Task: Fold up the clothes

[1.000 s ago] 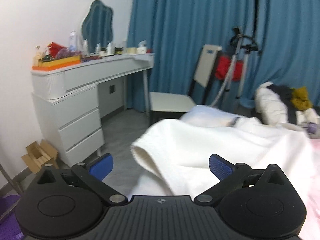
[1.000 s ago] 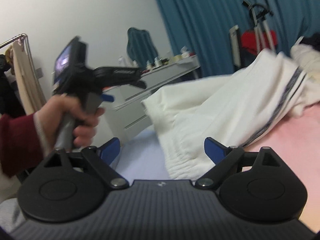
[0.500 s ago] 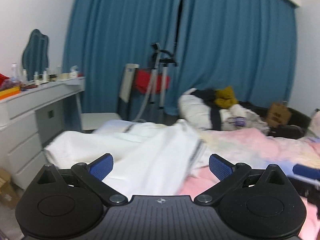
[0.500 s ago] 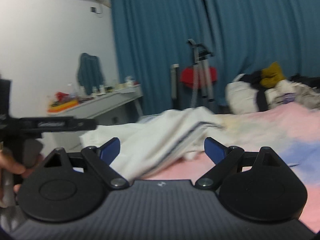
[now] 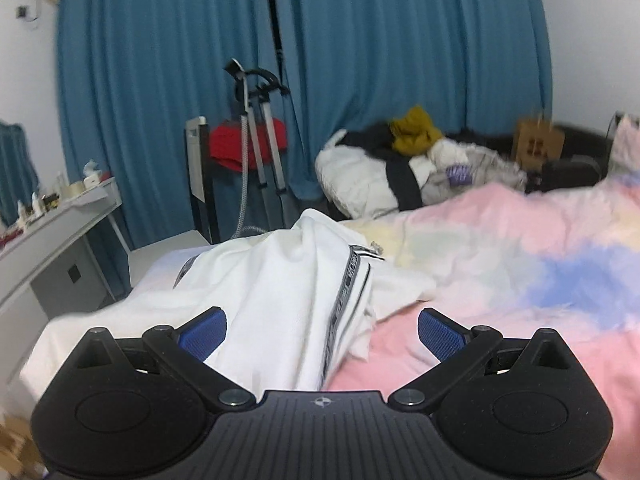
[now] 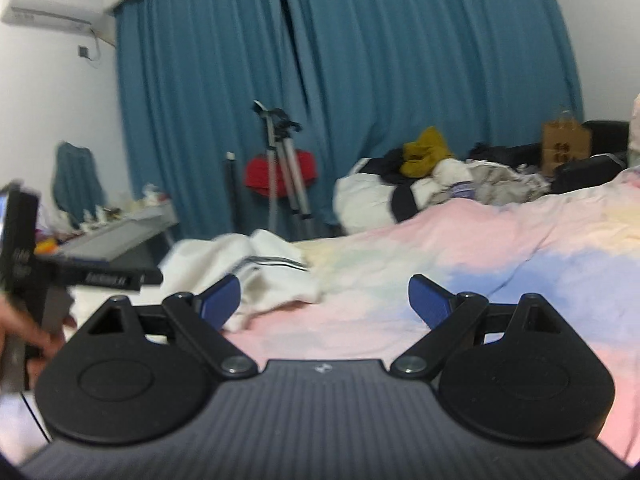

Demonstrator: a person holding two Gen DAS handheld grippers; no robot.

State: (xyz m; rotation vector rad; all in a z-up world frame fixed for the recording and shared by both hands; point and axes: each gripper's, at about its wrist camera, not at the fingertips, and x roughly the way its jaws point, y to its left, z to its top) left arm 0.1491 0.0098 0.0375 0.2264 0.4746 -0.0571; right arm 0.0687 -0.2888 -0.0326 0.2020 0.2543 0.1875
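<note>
A white garment with a dark side stripe (image 5: 288, 280) lies crumpled at the near left corner of the bed; it also shows in the right wrist view (image 6: 256, 268). My left gripper (image 5: 322, 330) is open and empty, hovering just above the garment's near edge. My right gripper (image 6: 324, 298) is open and empty, above the pastel bedcover to the right of the garment. The left hand-held gripper (image 6: 80, 276) shows at the left of the right wrist view.
The bed has a pink, blue and yellow cover (image 5: 520, 264). A heap of clothes (image 5: 408, 168) lies at its far side with a brown paper bag (image 5: 538, 144). A tripod (image 5: 260, 148), a chair and a white dressing table (image 5: 52, 232) stand left before blue curtains.
Both grippers have swung right, from facing the dressing table and each other to facing across the bed. The garment now lies lower and left in both views. Both stayed open.
</note>
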